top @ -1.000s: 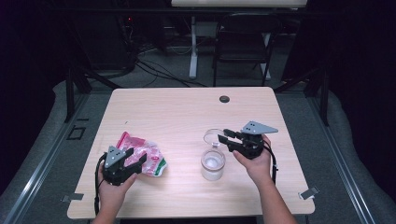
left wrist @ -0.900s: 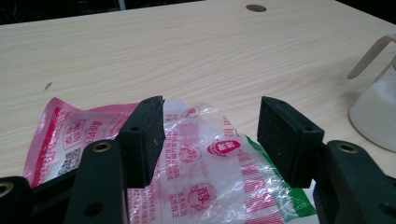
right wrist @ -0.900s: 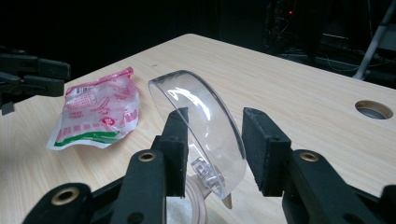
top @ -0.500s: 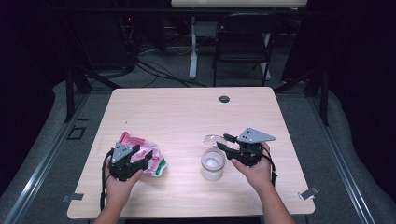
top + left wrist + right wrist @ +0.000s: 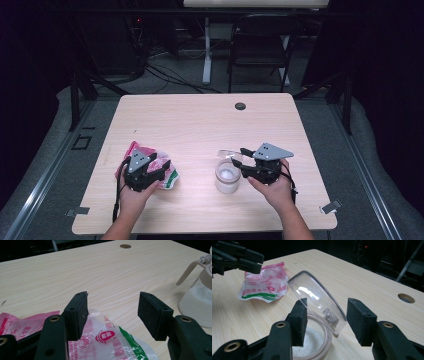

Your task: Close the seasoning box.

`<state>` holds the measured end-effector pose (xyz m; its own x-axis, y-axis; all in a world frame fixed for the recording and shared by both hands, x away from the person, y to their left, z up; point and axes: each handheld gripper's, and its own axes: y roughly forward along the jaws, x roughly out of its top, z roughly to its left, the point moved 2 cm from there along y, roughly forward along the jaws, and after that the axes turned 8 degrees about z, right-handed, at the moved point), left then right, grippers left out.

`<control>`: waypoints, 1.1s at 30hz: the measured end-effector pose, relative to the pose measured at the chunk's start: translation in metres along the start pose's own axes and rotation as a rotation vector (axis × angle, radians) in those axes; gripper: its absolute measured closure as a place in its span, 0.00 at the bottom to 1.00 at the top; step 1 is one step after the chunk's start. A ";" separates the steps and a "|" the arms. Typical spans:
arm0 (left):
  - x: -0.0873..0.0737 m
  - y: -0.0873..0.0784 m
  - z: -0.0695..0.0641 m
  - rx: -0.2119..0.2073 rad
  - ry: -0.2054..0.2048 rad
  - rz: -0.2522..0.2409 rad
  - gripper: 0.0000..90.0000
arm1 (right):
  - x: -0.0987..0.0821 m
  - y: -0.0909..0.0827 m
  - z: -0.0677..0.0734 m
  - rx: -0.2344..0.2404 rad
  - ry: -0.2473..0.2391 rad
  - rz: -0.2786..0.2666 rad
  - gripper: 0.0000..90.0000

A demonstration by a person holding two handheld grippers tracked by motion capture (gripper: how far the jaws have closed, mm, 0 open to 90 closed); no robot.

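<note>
The left gripper [image 5: 159, 169] sits at the near left of the table [image 5: 200, 125], over a crumpled pink, white and green plastic bag [image 5: 167, 175]. In the left gripper view its jaws stand spread above the bag [image 5: 110, 340], with nothing pinched between the pads.

The right gripper [image 5: 239, 156] is at the near right, its jaws pointing toward a clear jar [image 5: 228, 177] holding a white powder. In the right gripper view the jaws [image 5: 325, 315] have just been opening; they stand apart on either side of the jar's hinged clear lid [image 5: 317, 300], which is tilted up and open. The left pad is at the lid's edge; whether it touches cannot be told.

Farther back, a round cable hole [image 5: 240, 106] lies near the far edge. A dark chair [image 5: 260, 45] stands beyond the table.
</note>
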<state>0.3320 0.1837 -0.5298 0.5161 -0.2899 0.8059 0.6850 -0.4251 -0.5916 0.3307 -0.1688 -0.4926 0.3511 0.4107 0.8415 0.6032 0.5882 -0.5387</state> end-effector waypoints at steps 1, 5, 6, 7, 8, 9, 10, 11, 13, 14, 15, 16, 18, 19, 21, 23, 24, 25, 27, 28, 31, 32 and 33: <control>0.001 0.000 0.000 -0.002 -0.002 0.001 0.46 | -0.001 0.000 0.000 0.005 -0.002 0.003 0.55; 0.002 0.002 -0.001 -0.005 -0.001 -0.001 0.45 | -0.003 0.000 0.001 0.019 -0.004 0.015 0.52; 0.002 0.003 -0.001 -0.005 0.001 0.001 0.45 | -0.004 0.000 0.001 0.027 -0.007 0.024 0.51; 0.003 0.003 -0.001 -0.005 0.001 0.004 0.45 | -0.005 0.000 0.001 0.033 -0.009 0.028 0.50; 0.003 0.003 -0.001 -0.003 0.005 0.005 0.45 | -0.006 0.000 0.001 0.039 -0.011 0.028 0.50; 0.004 0.003 -0.001 0.000 0.002 0.000 0.45 | -0.006 -0.001 0.002 0.042 -0.011 0.032 0.49; 0.004 0.003 -0.001 0.001 0.000 -0.003 0.44 | -0.007 -0.001 0.001 0.050 -0.013 0.035 0.48; 0.004 0.003 0.000 0.004 -0.003 -0.005 0.44 | -0.007 -0.001 0.001 0.056 -0.013 0.039 0.47; 0.005 0.003 0.001 0.009 -0.011 -0.009 0.44 | -0.009 -0.001 0.002 0.072 -0.023 0.049 0.46; 0.006 0.003 0.001 0.009 -0.016 -0.010 0.43 | -0.010 -0.002 0.002 0.076 -0.027 0.052 0.46; 0.006 0.004 0.001 0.009 -0.019 -0.011 0.43 | -0.011 -0.002 0.002 0.084 -0.023 0.053 0.46; 0.006 0.004 0.001 0.009 -0.020 -0.006 0.43 | -0.012 -0.003 0.001 0.090 -0.025 0.060 0.46; 0.007 0.006 0.001 0.009 -0.020 -0.003 0.43 | -0.013 -0.005 0.001 0.106 -0.023 0.057 0.46; 0.007 0.007 0.001 0.009 -0.020 -0.002 0.43 | -0.014 -0.005 0.001 0.114 -0.024 0.060 0.46; 0.007 0.007 0.000 0.009 -0.018 -0.001 0.42 | -0.015 -0.006 0.000 0.131 -0.024 0.066 0.45; 0.008 0.007 0.000 0.013 -0.008 -0.003 0.42 | -0.016 -0.007 0.000 0.146 -0.028 0.075 0.45; 0.008 0.007 0.000 0.013 -0.006 -0.002 0.42 | -0.017 -0.008 -0.001 0.159 -0.026 0.083 0.45; 0.008 0.007 0.000 0.012 -0.006 -0.002 0.42 | -0.018 -0.008 -0.002 0.167 -0.027 0.096 0.44; 0.008 0.008 0.000 0.011 -0.006 0.001 0.43 | -0.020 -0.008 -0.004 0.180 -0.021 0.103 0.44; 0.008 0.008 0.000 0.009 -0.006 0.001 0.43 | -0.021 -0.008 -0.005 0.185 -0.014 0.098 0.45; 0.008 0.008 0.001 0.010 -0.005 0.004 0.43 | -0.022 -0.009 -0.006 0.207 -0.016 0.113 0.46; 0.007 0.008 0.001 0.010 -0.005 0.005 0.43 | -0.022 -0.009 -0.007 0.210 -0.013 0.115 0.46; 0.007 0.008 0.001 0.010 -0.006 0.006 0.43 | -0.022 -0.009 -0.008 0.207 -0.011 0.114 0.46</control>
<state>0.3417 0.1789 -0.5287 0.5235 -0.2872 0.8022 0.6871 -0.4144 -0.5968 0.3226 -0.1889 -0.5060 0.4002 0.4890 0.7750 0.3999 0.6678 -0.6278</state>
